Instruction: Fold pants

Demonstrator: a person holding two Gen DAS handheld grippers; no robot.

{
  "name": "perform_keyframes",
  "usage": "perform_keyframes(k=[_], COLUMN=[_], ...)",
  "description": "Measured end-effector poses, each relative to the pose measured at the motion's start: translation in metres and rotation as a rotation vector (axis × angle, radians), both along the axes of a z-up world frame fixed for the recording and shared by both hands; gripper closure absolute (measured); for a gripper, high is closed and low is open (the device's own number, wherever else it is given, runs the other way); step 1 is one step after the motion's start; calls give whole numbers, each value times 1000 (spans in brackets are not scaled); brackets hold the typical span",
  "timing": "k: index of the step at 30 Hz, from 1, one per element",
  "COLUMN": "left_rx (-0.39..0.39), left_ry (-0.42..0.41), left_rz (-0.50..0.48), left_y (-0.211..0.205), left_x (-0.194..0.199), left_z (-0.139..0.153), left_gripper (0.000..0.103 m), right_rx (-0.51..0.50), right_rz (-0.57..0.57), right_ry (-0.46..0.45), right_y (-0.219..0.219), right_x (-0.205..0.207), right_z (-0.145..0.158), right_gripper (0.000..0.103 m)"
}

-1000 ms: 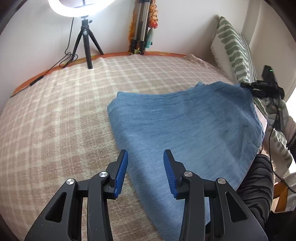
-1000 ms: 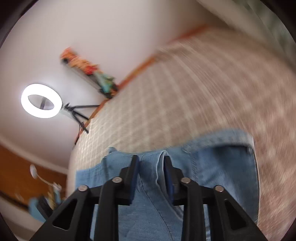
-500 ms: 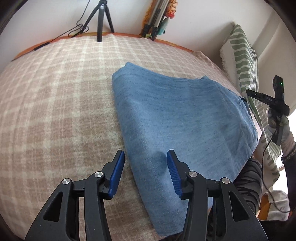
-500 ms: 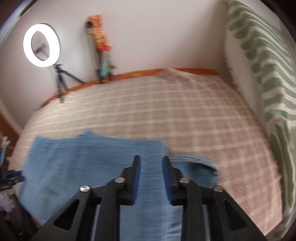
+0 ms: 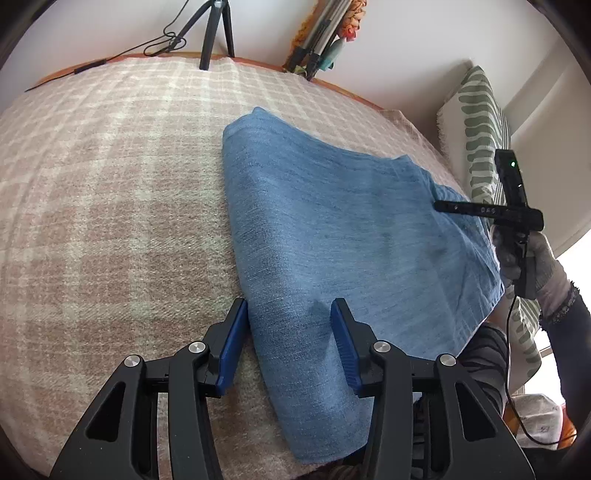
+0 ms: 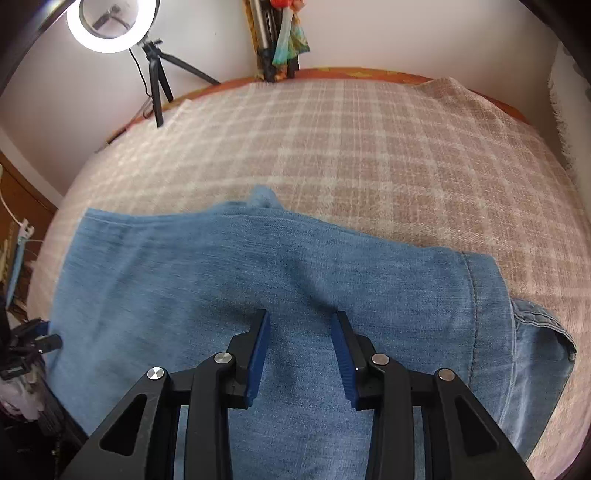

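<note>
Blue denim pants [image 5: 343, 229] lie folded flat on a pink and cream plaid blanket [image 5: 110, 184]. They also show in the right wrist view [image 6: 258, 280], with the waistband end [image 6: 535, 343] at the right. My left gripper [image 5: 290, 321] is open and empty, its fingers straddling the pants' near left fold edge. My right gripper [image 6: 299, 332] is open and empty just above the middle of the pants. The right gripper's body [image 5: 513, 206], held by a gloved hand, shows at the pants' far right in the left wrist view.
A ring light [image 6: 110, 22] on a black tripod [image 5: 214, 33] stands at the bed's far edge, with more tripods and colourful cloth [image 6: 280, 40] against the wall. A green patterned pillow [image 5: 480, 122] stands at the right. Bare blanket lies left of the pants and beyond them.
My right gripper has let go of the denim it was pinching and opened; the pants now lie flat. My left gripper has moved lower and closer to the fold edge.
</note>
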State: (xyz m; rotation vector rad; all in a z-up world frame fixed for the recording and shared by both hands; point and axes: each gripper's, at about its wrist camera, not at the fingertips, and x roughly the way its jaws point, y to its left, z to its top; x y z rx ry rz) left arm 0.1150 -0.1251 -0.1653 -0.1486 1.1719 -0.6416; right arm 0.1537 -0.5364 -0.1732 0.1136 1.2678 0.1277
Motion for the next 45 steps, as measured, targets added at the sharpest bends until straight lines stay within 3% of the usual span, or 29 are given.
perform_keyframes(k=[2, 5, 8, 12, 18, 25, 32, 36, 37, 39, 40, 42, 44, 45], left_rx=[-24, -51, -64, -87, -99, -108, -119, -129, -127, -115, -110, -89, -78, -77], left_ry=[13, 3, -56, -111, -192, -234, -252, -250, -252, -259, -262, -266, -247, -237], left_rz=[10, 17, 4, -4, -39, -57, -67, -68, -72, -74, -69, -45, -22, -2], left_y=[1, -1, -6, -11, -28, -40, -48, -51, -51, -51, -49, -41, -34, -29], left_x=[3, 3, -3, -6, -11, -18, -20, -21, -21, -22, -23, -24, -26, -28], left_z=[-2, 0, 10, 21, 33, 38, 40, 41, 41, 42, 42, 43, 42, 40], left_gripper=[78, 87, 89, 90, 90, 90, 90, 90, 90, 90, 89, 81, 53, 51], right_rx=[-35, -60, -37, 30, 152, 185, 100, -1, -26, -66, -68, -40, -17, 1], right_rz=[12, 6, 22, 59, 148, 248, 297, 330, 333, 339, 334, 304, 277, 266], right_ry=[6, 14, -23, -67, -51, 9, 117, 152, 157, 171, 176, 165, 149, 142], right_y=[5, 10, 28, 67, 134, 213, 267, 283, 284, 285, 282, 272, 262, 257], right_x=[0, 1, 5, 12, 29, 52, 74, 75, 76, 76, 76, 77, 79, 79], right_z=[-4, 7, 30, 60, 77, 69, 39, 28, 27, 22, 22, 26, 31, 33], right_gripper=[67, 64, 64, 49, 42, 40, 40, 40, 42, 68, 71, 85, 90, 92])
